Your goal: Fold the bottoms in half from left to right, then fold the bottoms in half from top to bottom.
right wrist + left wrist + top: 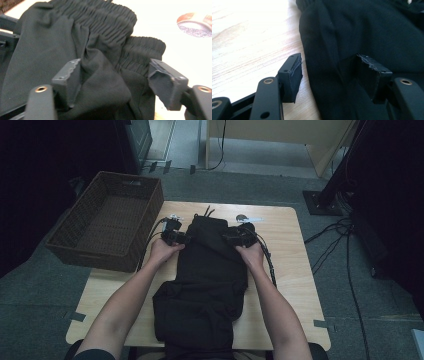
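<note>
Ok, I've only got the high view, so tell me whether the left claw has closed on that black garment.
Observer: No. The left claw is open, straddling the edge of the black cloth garment; one jaw sits over the pale wooden table.
Operator: Now report the right claw.
Observer: The right claw is open too, with bunched cloth between its jaws.
Operator: Say what part that is.
Observer: Just below the gathered elastic waistband.

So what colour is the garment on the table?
Black all over, the garment; clearest in the high view.
</note>
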{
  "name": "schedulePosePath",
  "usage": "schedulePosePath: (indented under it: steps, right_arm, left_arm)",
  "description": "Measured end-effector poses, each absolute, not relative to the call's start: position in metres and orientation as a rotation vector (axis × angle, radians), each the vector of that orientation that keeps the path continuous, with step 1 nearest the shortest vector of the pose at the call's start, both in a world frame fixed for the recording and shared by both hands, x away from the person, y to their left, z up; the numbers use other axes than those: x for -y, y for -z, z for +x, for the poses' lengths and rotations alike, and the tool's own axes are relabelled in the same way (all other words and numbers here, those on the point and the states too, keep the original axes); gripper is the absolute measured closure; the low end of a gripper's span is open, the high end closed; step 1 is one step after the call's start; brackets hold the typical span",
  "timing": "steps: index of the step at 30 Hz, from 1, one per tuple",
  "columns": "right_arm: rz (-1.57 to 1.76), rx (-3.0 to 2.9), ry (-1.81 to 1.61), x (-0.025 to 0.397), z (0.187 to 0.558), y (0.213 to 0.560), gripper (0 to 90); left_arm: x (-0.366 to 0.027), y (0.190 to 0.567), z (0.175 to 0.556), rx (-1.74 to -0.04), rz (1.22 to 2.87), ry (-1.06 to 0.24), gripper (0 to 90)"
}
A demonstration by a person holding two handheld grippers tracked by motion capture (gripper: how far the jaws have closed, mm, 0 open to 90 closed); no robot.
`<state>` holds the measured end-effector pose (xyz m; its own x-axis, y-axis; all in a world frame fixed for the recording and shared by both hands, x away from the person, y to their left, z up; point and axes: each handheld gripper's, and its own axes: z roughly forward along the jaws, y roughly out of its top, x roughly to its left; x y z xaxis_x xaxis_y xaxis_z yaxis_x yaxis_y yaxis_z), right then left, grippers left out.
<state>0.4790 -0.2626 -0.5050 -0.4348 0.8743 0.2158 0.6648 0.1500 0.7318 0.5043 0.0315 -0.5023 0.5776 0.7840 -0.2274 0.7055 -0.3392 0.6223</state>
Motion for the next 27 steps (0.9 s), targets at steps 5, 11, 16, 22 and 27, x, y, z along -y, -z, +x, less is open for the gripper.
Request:
schedulePosePath:
  steps: [5,11,16,22,27]
  right_arm:
    - [1.497,-2.196,-1.129,0.261,0.477,0.507,20.3]
    - [1.473,-2.177,-1.158,0.259,0.467,0.520,15.1]
    - [1.359,-2.167,-1.032,0.243,0.459,0.522,24.0]
    - [1.361,-2.152,-1.071,0.245,0.459,0.522,42.3]
    - [1.366,-2.156,-1.117,0.248,0.457,0.521,70.8]
  left_arm:
    - [-0.031,0.503,0.505,-1.173,2.102,-0.149,39.3]
    - [-0.024,0.504,0.501,-1.147,2.110,-0.150,42.6]
    - [-0.020,0.504,0.497,-1.115,2.141,-0.147,60.4]
    - [-0.021,0.504,0.497,-1.125,2.152,-0.108,81.0]
    - [-0.024,0.501,0.497,-1.115,2.169,-0.085,88.3]
